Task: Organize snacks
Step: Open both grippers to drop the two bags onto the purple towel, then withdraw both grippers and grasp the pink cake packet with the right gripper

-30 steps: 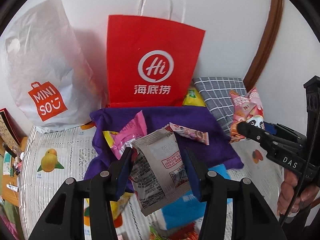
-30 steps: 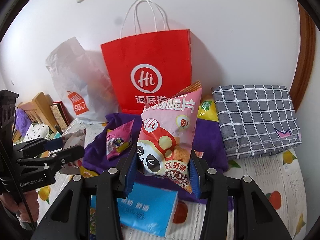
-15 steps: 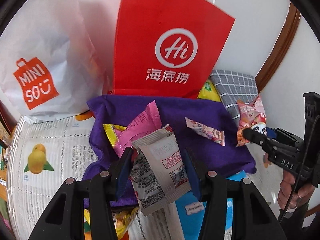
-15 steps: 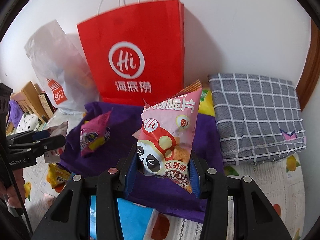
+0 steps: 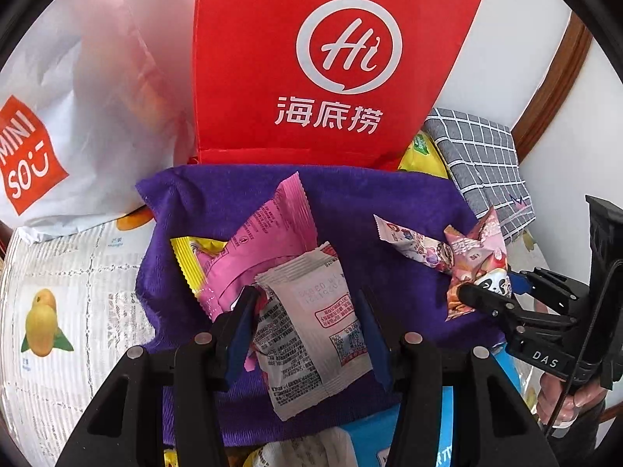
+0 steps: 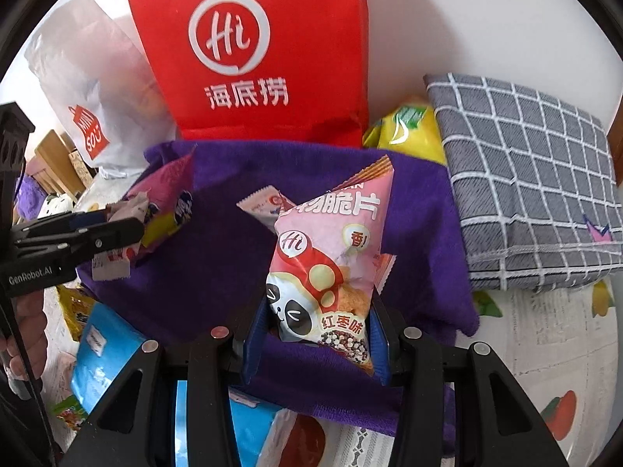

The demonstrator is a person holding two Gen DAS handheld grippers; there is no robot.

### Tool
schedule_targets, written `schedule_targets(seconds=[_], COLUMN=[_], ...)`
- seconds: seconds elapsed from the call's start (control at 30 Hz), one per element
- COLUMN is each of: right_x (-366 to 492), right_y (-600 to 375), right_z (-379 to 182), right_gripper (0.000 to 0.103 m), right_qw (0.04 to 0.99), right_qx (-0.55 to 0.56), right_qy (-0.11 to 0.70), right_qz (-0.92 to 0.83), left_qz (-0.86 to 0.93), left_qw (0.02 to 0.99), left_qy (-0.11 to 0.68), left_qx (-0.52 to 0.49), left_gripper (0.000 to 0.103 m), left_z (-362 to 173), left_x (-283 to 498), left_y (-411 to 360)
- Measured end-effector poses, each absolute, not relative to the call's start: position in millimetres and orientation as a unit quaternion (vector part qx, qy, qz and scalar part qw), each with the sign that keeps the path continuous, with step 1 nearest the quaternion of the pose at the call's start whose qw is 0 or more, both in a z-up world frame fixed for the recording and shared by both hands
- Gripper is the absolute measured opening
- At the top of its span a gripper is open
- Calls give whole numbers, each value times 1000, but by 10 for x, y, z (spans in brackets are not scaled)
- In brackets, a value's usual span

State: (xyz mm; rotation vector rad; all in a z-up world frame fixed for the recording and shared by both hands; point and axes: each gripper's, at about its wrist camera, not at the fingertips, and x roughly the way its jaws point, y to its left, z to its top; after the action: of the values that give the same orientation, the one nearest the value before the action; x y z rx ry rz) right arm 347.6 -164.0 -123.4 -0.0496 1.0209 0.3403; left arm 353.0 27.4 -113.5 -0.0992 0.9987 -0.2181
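Note:
My left gripper (image 5: 307,307) is shut on a white snack packet (image 5: 315,323) and holds it over the purple cloth (image 5: 373,198). A pink and yellow packet (image 5: 257,241) and a small pink candy wrapper (image 5: 412,245) lie on that cloth. My right gripper (image 6: 317,323) is shut on a pink panda crisp bag (image 6: 331,257), above the right part of the cloth (image 6: 218,257). The right gripper also shows in the left wrist view (image 5: 486,292), and the left gripper in the right wrist view (image 6: 117,229).
A red Hi paper bag (image 5: 323,70) stands against the wall behind the cloth, a white Miniso bag (image 5: 70,116) to its left. A grey checked cloth (image 6: 521,179) and a yellow packet (image 6: 409,128) lie at the right. A blue pack (image 6: 101,354) lies near the front.
Both grippers have moved forward and down toward the purple cloth, each still holding its packet. The red bag and the cloth look closer now.

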Motion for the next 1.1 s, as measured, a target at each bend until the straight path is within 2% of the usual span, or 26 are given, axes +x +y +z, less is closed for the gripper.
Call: schedule_targets(seconds=[0.23,0.3,0.37,0.43,0.57,1.0,1.1], right_x=[3524,3529,3532,3519,3428,2351,2109], right_y=[-1569,-1554,-1550,-1562,-1603,-1362,-1286], right_z=[-1336,-1338,-1318,-1254,-1043,-451,-472], right_gripper=[46,51,62,68,74,73,64], right_qw=[848,850,853,856,863,893,894], right_qx=[-32,-40,-41,-38,-34,-43,-33], right_qy=[501,501,498,495,484,421,419], right_qz=[169,156,148,148,138,152,157], left_qz=[-113,-119,-113,-110,-111,-81,-71], left_qw=[866,863,866,871,877,894,890], left_qy=[484,489,484,477,464,434,442], left_qx=[-49,-52,-49,-47,-49,-74,-86], left_gripper=[54,65,71,73,74,74,74], left_z=[-1144,-1134,-1094,-1032,-859,-495,-476], left_x=[3549,3552,3528,3480,3335,2572,2407], left_y=[257,262,260,264,305,759,873])
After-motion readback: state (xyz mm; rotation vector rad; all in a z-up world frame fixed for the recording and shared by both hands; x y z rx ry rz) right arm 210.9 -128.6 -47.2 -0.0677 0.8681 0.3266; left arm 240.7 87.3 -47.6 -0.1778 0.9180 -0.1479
